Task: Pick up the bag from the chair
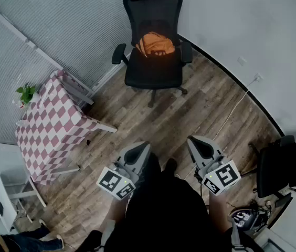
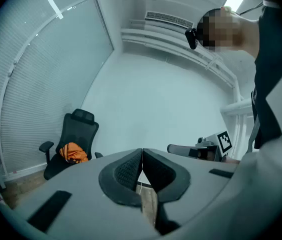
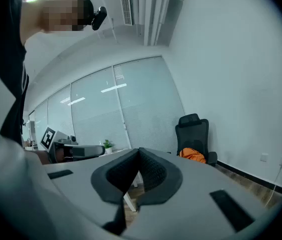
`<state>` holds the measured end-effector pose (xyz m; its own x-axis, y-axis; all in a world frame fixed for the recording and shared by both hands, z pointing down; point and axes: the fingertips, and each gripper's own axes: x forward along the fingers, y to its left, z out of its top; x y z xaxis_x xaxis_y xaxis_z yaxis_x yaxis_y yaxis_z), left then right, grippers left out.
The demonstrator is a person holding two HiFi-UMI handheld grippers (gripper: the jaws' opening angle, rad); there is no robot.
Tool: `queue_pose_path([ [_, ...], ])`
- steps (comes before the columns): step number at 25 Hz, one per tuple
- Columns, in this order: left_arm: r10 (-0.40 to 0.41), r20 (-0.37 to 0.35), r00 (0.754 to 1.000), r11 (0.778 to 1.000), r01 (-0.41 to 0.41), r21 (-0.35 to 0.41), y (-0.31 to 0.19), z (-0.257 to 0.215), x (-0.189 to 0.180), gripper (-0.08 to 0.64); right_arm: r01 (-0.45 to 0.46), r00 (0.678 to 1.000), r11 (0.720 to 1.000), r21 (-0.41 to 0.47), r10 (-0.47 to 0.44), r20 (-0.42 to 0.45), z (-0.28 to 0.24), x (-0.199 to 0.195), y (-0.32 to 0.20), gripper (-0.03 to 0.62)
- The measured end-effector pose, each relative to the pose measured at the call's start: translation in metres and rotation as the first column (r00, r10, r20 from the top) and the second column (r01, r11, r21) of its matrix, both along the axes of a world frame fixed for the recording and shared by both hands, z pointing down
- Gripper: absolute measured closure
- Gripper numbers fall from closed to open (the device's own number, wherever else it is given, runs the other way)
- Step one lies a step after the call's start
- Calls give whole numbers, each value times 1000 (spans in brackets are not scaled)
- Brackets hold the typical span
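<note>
Head view has the orange bag lying slumped on the seat of the black chair, pushed back against the backrest. The chair stands at the far side of the room, close to where the blinds meet the white wall. Nothing is touching the bag, so by my reading the task has not properly begun: the walk across, the grasp and the lift are all left to do.

Both grippers are held near the person's body, well apart from the chair, with a stretch of bare wooden floor between. The left gripper points up and a little right, toward the chair; its own view shows the jaws pressed together with nothing between them, and the bag sits small and low on the left side there. The right gripper has its jaws together and empty as well; in its view the bag lies to the right of the jaw tips, far off. Either one would have to spread its jaws before it could take the bag, I judge.

On the left of the head view stands a table under a red-and-white checked cloth, with a small plant at its far corner. A second dark chair stands at the right edge, near the person.
</note>
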<state>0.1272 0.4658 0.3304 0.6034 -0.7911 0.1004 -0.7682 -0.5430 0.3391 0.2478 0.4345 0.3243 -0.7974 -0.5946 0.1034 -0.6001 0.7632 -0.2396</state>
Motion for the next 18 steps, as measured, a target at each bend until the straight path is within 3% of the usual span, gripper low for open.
queue_pose_path([
  [9,25,-4,1000,1000,-25,0,-13,-2,6,526,4,1000,1000,-19,-4,28,1,1,-7,574],
  [18,32,-20,999,999,-32,-9,-47,4,-34,526,-68,995,997,-48,71,63,6,-31,-48,574],
])
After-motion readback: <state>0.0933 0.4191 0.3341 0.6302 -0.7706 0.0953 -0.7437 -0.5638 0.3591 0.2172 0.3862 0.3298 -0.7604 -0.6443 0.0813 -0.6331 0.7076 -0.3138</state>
